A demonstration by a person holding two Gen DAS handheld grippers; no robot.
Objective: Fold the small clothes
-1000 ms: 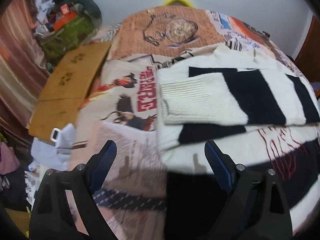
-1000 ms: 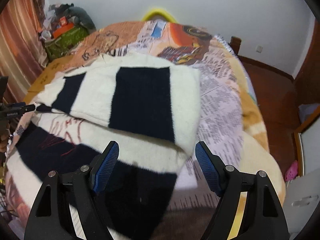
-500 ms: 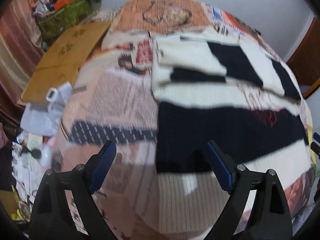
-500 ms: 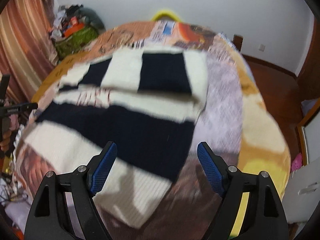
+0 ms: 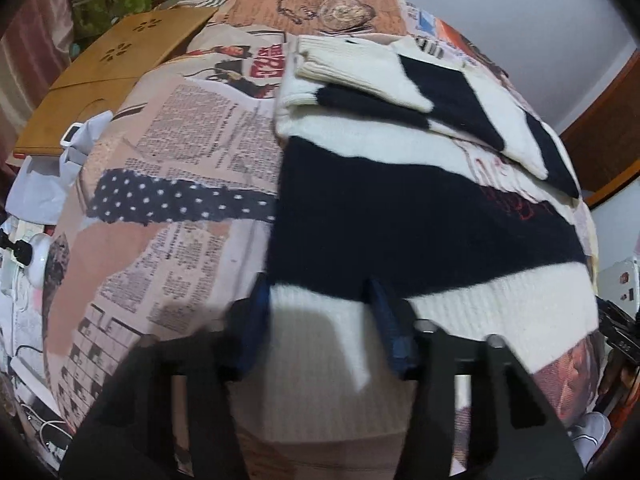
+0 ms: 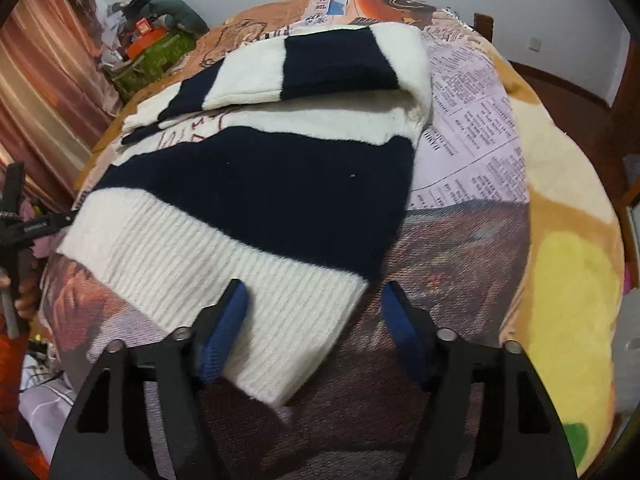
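A striped sweater (image 5: 400,208) lies flat on a bed (image 5: 168,168) covered with a newsprint-pattern blanket, its sleeves folded across the chest and its white ribbed hem (image 6: 208,264) nearest the two hand-held grippers. In the left wrist view the left gripper (image 5: 320,300) sits at 6 o'clock over the hem's left corner, with the sweater's dark band running toward 3 o'clock and the folded sleeves toward 1 o'clock. Its jaws have just been closing and now stand about half spread with the white ribbing between the blue pads (image 5: 386,320); the blur hides whether the pads press on the cloth. In the right wrist view the right gripper (image 6: 314,304) is at 6 o'clock over the hem's right corner. Its jaws too have just been closing, yet they stand apart: the left pad (image 6: 228,320) rests against the ribbing, the right pad lies clear of the cloth over the blanket, and the corner of the hem lies between them, ungripped. A brown board (image 5: 112,76) lies on the bed at 10 o'clock in the left view, with a green box (image 6: 160,56) of clutter beyond it by a striped curtain (image 6: 36,92). The left gripper's black frame shows at 9 o'clock in the right view
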